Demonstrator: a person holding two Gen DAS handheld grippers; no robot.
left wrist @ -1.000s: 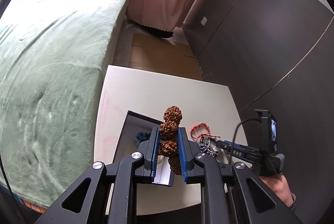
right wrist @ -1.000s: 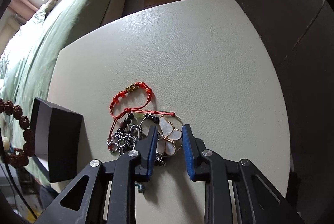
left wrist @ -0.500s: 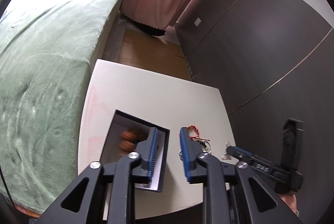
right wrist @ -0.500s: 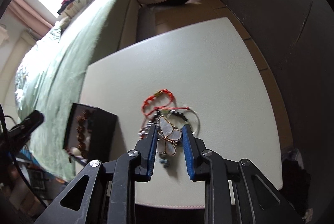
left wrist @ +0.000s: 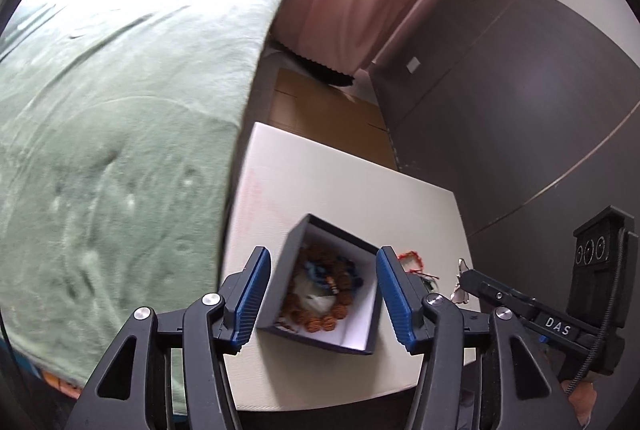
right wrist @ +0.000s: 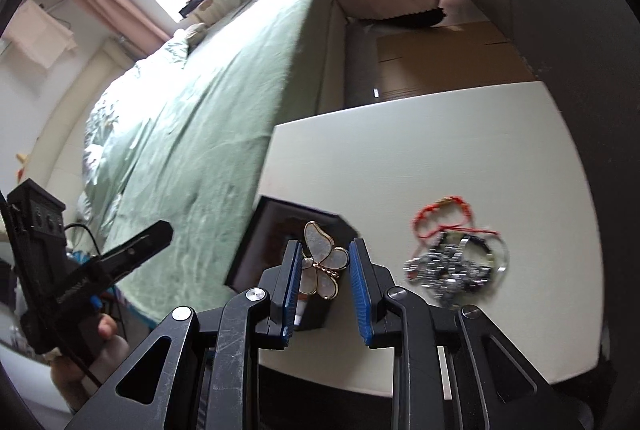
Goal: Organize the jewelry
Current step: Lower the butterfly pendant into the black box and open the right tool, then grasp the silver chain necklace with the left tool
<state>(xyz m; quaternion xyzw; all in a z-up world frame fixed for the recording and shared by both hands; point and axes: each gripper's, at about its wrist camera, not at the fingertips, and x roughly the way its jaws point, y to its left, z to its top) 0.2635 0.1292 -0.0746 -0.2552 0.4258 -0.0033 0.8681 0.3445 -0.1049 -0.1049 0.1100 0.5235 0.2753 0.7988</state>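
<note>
Right gripper clamps a pearly gold-rimmed butterfly pendant by its fragile-looking wings above the open dark box; left gripper gapes empty.

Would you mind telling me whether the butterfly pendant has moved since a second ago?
Yes. The right claw has lifted the butterfly pendant off the jewelry pile and carried it left, over the box.

Our left gripper hangs with its blue pads spread wide, gripping nothing. Our right gripper pinches a butterfly piece between its pads, held up off the surface.
</note>
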